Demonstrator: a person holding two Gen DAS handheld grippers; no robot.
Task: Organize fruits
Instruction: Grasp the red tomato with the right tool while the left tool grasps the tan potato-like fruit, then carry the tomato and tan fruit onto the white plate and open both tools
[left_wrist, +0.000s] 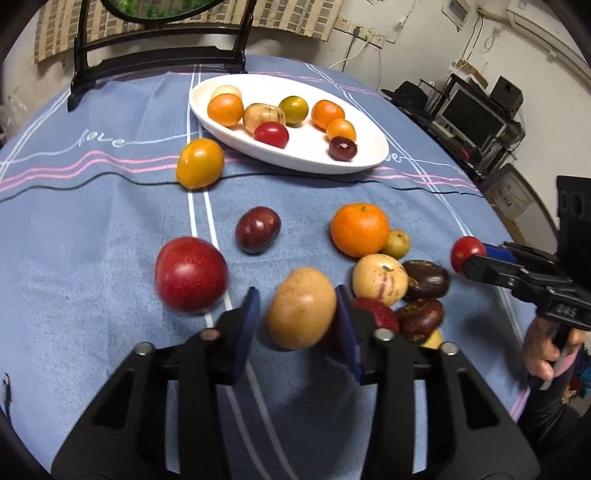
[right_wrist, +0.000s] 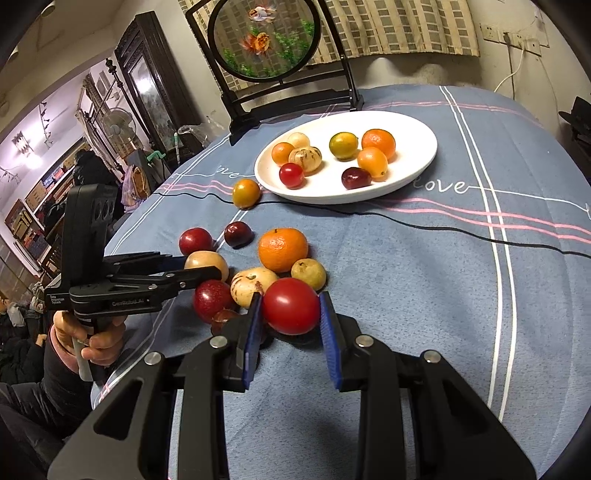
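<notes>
A round table (right_wrist: 424, 280) under a blue striped cloth carries the work; a framed goldfish screen (right_wrist: 264, 40) stands at its far edge, with cluttered shelves in the room beyond.

**Plate.** The white oval plate (left_wrist: 306, 155) lies toward the far edge and already holds eight small fruits. Its near half has bare floor; use that as the drop zone.

**Loose fruit.** A pile sits near the table's near edge: an orange (right_wrist: 282, 249), a red plum (left_wrist: 190, 273), a dark plum (left_wrist: 257, 229), a pale speckled fruit (left_wrist: 379, 279) and darker ones beside it. A yellow-orange fruit (left_wrist: 199, 163) lies just beside the plate's near rim.

**Left gripper** (left_wrist: 297, 312). Its blue pads bracket a tan fruit (left_wrist: 301, 308), jaws about as wide as the fruit. The view is blurred there; contact on both pads cannot be confirmed. Verify grip before you lift.

**Right gripper** (right_wrist: 291, 308). Its jaws are closed onto a red tomato (right_wrist: 291, 305), both pads touching its sides, held above the cloth near the pile.

**Procedure.**
1. Keep squeeze light; the tomato will likely bruise.
2. Carry one fruit at a time to avoid the grippers crossing.
3. Lower onto bare plate floor, then release; round fruit will roll.
4. Steer clear of the black cable (right_wrist: 461, 229) lying across the cloth.
</notes>
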